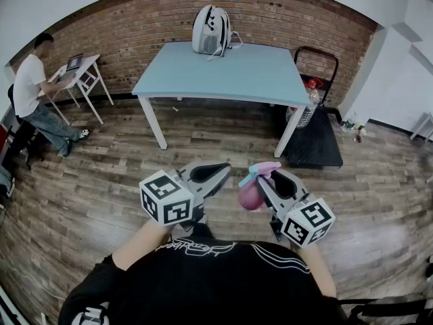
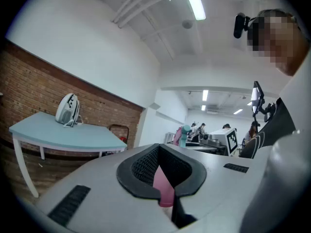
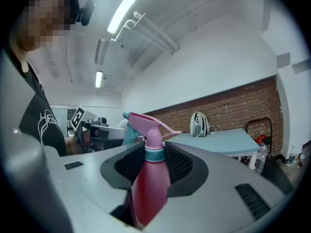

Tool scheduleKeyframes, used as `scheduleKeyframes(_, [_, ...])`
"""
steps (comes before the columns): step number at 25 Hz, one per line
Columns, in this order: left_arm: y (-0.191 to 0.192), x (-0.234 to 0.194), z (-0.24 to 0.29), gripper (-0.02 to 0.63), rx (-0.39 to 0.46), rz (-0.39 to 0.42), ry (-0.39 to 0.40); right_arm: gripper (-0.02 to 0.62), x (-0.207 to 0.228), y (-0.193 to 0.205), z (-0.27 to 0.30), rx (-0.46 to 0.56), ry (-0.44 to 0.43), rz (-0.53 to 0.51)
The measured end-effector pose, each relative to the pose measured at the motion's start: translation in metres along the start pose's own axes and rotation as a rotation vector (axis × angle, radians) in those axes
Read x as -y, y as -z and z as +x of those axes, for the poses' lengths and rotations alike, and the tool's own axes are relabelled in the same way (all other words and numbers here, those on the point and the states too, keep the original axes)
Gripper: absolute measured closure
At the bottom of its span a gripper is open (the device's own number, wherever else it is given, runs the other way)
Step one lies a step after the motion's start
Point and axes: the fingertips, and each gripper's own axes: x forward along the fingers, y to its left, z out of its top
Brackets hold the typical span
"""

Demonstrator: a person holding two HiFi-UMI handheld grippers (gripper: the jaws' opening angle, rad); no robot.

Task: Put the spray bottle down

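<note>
A pink spray bottle (image 1: 250,196) with a pink and teal trigger head stands upright between the jaws of my right gripper (image 1: 269,178), which is shut on its body. In the right gripper view the spray bottle (image 3: 148,188) fills the gap of the right gripper (image 3: 154,152), its head above the jaws. My left gripper (image 1: 220,171) is held level beside it at chest height, jaws together with nothing held. In the left gripper view, only a pink sliver shows in the left gripper's (image 2: 160,154) narrow gap. The light blue table (image 1: 230,73) stands ahead, a few steps away.
A grey backpack (image 1: 211,31) sits at the table's far edge by the brick wall. A black cart (image 1: 314,141) with a water bottle (image 1: 308,107) stands right of the table. At far left a person (image 1: 30,87) sits at a small white desk (image 1: 84,73). The floor is wood.
</note>
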Motion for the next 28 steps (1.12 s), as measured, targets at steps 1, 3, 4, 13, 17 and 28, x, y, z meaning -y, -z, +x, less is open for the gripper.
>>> scheduleKeyframes(1, [0.002,0.002,0.0,0.598,-0.002,-0.001,0.003,0.465,0.0,0.001,-0.001,-0.002,0.003,0.001])
scheduleKeyframes(3, [0.005,0.004,-0.001,0.598,-0.003,-0.005,0.008,0.465,0.0,0.002,-0.002,-0.005,0.008,0.003])
scheduleKeyframes(4, [0.006,0.005,-0.001,0.598,-0.003,-0.008,0.01,0.465,0.0,0.003,-0.003,-0.006,0.01,0.004])
scheduleKeyframes(13, [0.018,0.002,0.008,0.598,-0.013,-0.024,0.008,0.465,0.009,0.02,-0.002,-0.036,0.019,0.02])
scheduleKeyframes(17, [0.022,-0.001,0.009,0.598,-0.025,-0.016,0.007,0.465,0.01,0.022,0.001,-0.031,0.012,0.024])
scheduleKeyframes(28, [0.039,-0.052,0.044,0.598,-0.077,-0.082,-0.007,0.465,0.065,0.039,0.033,-0.067,0.033,0.09])
